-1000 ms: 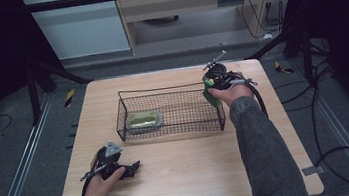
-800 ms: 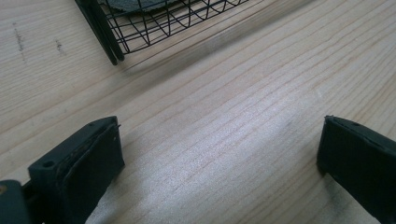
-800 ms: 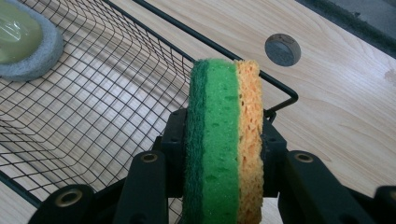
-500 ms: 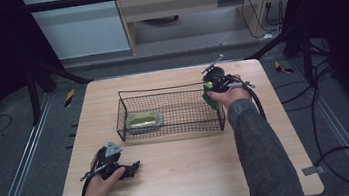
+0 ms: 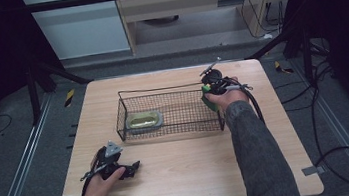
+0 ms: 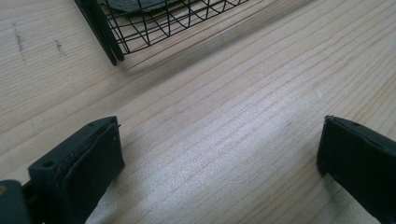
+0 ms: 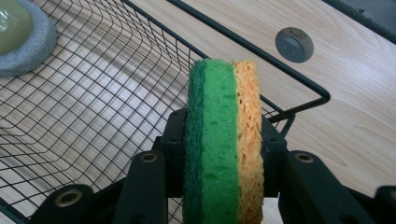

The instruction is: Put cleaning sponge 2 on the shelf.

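Green-and-orange sponge (image 7: pixel 224 140) sits clamped in your right gripper (image 7: pixel 223 140), black wire basket (image 7: pixel 93 116) wall just beyond its fingers; your left gripper (image 6: pixel 219 158) gapes empty over the wooden table (image 6: pixel 233 116).

A pale wooden table (image 5: pixel 187 177) stands on dark grey carpeted floor (image 5: pixel 12 148) crossed by metal rails (image 5: pixel 15 195) and loose black cables (image 5: pixel 329 104), with a light wooden cabinet (image 5: pixel 187 11) and white panel (image 5: pixel 78 26) beyond it.

No readable text, labels, brands or nos. anywhere on table, basket or other items
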`<state>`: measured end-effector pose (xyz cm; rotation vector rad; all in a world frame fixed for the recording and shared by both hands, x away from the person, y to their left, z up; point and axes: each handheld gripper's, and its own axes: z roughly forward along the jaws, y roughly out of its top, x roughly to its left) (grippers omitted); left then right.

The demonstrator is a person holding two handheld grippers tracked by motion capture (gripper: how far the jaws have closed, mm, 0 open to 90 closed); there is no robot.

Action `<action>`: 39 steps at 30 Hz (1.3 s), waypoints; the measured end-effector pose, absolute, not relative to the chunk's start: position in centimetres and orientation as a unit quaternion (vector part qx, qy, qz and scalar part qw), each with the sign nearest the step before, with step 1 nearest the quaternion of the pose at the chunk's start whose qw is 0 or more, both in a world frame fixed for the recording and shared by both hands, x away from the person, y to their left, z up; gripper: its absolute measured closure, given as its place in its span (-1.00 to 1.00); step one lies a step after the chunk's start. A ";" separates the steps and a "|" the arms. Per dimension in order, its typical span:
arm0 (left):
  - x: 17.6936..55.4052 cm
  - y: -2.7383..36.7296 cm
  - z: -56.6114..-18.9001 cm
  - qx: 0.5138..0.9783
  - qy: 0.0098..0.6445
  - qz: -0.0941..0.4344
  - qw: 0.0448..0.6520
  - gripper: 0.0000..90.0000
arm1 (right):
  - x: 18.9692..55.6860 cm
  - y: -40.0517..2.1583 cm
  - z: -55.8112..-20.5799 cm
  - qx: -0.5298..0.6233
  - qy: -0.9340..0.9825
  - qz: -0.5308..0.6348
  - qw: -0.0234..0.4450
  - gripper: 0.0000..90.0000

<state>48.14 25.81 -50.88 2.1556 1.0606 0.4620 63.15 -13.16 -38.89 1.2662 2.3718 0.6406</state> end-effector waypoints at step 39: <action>48.2 25.8 -50.9 0.828 0.407 0.178 0.341 -1.00 | 63.3 -12.1 -41.3 0.457 0.846 0.203 0.182 0.15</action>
